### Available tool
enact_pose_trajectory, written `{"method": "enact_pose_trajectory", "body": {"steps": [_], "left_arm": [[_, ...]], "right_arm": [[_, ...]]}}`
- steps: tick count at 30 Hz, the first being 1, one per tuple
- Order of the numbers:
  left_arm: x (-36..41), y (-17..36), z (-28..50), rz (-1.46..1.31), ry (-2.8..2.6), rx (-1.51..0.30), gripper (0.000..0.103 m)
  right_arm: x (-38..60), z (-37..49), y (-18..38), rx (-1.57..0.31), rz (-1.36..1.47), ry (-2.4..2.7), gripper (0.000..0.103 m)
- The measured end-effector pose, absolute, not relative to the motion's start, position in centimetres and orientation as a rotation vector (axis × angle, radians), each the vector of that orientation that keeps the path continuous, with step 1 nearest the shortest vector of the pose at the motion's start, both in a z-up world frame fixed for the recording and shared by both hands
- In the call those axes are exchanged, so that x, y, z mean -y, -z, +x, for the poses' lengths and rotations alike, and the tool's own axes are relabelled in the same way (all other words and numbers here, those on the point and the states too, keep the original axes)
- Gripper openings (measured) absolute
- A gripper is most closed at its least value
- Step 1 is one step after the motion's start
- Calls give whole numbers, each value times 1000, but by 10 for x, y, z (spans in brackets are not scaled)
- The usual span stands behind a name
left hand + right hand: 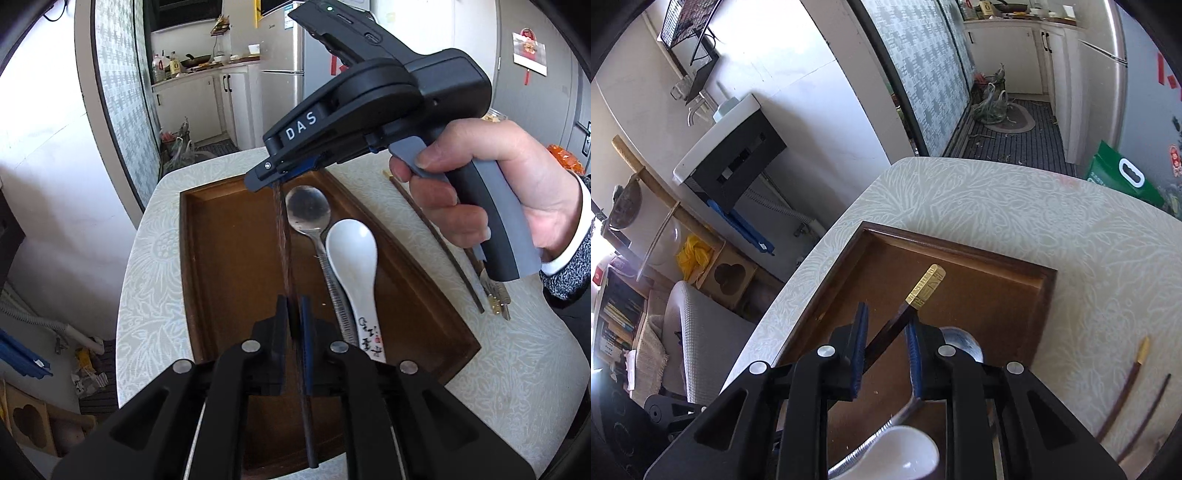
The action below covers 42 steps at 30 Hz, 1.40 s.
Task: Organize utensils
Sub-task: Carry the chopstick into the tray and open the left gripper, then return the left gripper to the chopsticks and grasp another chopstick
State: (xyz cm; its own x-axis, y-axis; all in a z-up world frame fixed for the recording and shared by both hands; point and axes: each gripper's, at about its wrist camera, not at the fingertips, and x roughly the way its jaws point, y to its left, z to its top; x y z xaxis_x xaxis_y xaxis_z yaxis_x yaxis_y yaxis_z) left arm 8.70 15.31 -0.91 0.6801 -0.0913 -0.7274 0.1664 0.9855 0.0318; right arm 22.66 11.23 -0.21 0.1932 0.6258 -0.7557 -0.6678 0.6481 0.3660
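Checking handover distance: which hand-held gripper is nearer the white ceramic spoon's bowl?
Left, though not by much. The left hand-held gripper sits just beside the white ceramic spoon; the right hand-held gripper hangs beyond the steel spoon.

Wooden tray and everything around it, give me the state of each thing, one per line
Wooden tray: on the table, holds two spoons.
Metal spoon: lying in tray, bowl up.
White ceramic spoon: lying over the metal spoon's handle.
Gold-capped chopstick: held over the tray at both ends.
Left gripper: shut on the chopstick.
Right gripper: jaws apart around the chopstick, touching it.
Loose chopsticks: lying on the table beside the tray.
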Motion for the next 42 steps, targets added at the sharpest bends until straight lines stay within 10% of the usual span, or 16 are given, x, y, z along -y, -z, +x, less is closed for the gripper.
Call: {"method": "enact_pose_trajectory", "body": {"steps": [7,9,11,16,18,19,42], "left_arm": [[-172,20,98,90,99,-844,9],[-172,25,99,93,96,-853,9],[-171,28,100,99,90,-858,9],[-161,28,95,154,74,-846,12],[-147,19,80,190,106,-793,66],[-140,14,71,198,134,-763,72],[-6,3,105,139,345,-803,79]], "right_arm": [[-138,228,19,-1066,-90,-908,21],[-136,224,19,-1071,-110,-909,54],[-125,220,13,-1049,-116,-907,65],[-69,210,-12,-1035,-107,-889,67],[-39,205,-24,-1017,-123,-874,72],[-22,203,-29,-1008,-132,-861,72],[183,165,-6,-963,42,-708,62]]}}
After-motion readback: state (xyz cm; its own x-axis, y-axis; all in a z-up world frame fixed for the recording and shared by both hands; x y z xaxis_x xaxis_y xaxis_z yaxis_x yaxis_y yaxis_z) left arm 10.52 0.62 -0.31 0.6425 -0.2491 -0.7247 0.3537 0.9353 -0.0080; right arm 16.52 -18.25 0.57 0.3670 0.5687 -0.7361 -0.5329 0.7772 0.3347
